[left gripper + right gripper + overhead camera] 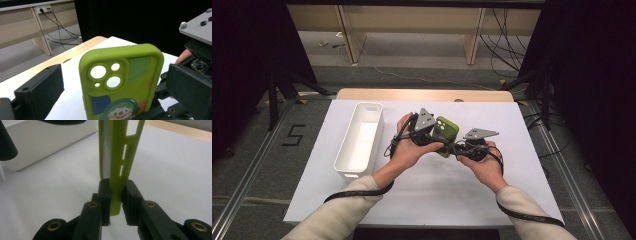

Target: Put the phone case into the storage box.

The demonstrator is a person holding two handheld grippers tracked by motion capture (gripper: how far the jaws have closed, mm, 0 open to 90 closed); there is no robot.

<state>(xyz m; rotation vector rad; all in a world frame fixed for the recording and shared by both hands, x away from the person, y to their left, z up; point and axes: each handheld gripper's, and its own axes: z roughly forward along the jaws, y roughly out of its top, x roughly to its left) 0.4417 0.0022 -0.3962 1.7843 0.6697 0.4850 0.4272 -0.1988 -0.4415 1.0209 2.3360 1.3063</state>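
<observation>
Above white mat (432, 185), green clown-print phone case (445, 135)

The phone case's (120, 85) lower end is cut off, perhaps hidden.
</observation>
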